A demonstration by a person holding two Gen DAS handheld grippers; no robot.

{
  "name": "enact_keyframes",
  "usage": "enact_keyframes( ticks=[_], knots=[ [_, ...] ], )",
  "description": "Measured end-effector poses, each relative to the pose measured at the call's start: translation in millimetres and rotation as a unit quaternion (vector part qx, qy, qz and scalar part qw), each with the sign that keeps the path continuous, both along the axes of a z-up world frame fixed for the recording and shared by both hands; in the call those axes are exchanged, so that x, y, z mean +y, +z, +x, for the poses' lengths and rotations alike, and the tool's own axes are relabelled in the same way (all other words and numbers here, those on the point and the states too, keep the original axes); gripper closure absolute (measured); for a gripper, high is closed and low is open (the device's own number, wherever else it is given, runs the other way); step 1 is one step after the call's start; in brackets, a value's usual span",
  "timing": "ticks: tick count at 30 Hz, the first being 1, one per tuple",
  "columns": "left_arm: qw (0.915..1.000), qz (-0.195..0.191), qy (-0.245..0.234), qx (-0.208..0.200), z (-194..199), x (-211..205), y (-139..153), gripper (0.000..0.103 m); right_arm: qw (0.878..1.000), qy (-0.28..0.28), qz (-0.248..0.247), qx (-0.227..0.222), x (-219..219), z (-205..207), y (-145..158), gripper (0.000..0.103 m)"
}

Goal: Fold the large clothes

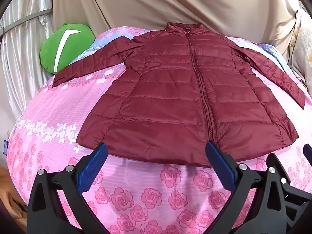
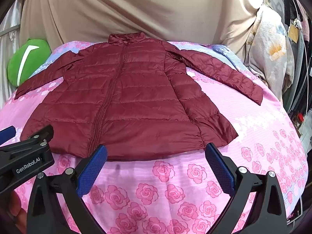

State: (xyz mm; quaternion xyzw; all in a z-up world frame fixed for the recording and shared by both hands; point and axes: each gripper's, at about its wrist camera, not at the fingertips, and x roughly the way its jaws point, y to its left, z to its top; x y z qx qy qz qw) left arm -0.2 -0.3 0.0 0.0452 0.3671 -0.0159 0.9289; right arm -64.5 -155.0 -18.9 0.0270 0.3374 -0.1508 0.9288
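The pink rose-print bedcover [image 1: 148, 197] spread under everything I could see, and behind it hung a beige drape [image 1: 165, 3]. On the cover lay the dark red puffer jacket [image 1: 175, 97], flat on its back, zipped up, collar at the far end and hem toward me, both sleeves angled out and down from the shoulders. A green plush cushion [image 1: 64, 48] sat at the far left, just beyond the cuff of one sleeve. My left gripper [image 1: 156, 153] hovered at the hem with its blue pads spread wide, holding nothing. My right gripper [image 2: 156, 153] hung likewise at the hem nearer the jacket's right corner, fingers apart and empty, the two tools close beside each other.
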Motion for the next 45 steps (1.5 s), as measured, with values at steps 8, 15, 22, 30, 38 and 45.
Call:
enact_keyframes(
  ticks=[8,15,22,30,38,45],
  knots=[
    [1.0000,0.003,0.000,0.000,-4,0,-1,0.005,1.000,-0.005,0.004,0.001,-1,7,-3,0.005],
    [0.9999,0.007,-0.005,0.009,8,-4,-12,0.005,1.000,-0.007,0.002,0.005,-4,10,-6,0.005],
    [0.9999,0.008,-0.005,0.012,9,-5,-16,0.005,1.000,-0.009,0.004,0.006,-4,12,-5,0.005],
    [0.9999,0.010,-0.001,0.012,12,-4,-16,0.005,1.000,-0.008,0.002,0.008,-6,15,-5,0.005],
    [0.9998,0.013,-0.001,0.014,13,-4,-15,0.005,1.000,-0.008,0.004,0.012,-6,18,-6,0.005],
    [0.9998,0.013,0.000,0.016,14,-3,-16,0.005,1.000,-0.009,0.005,0.015,-5,20,-7,0.005]
  ],
)
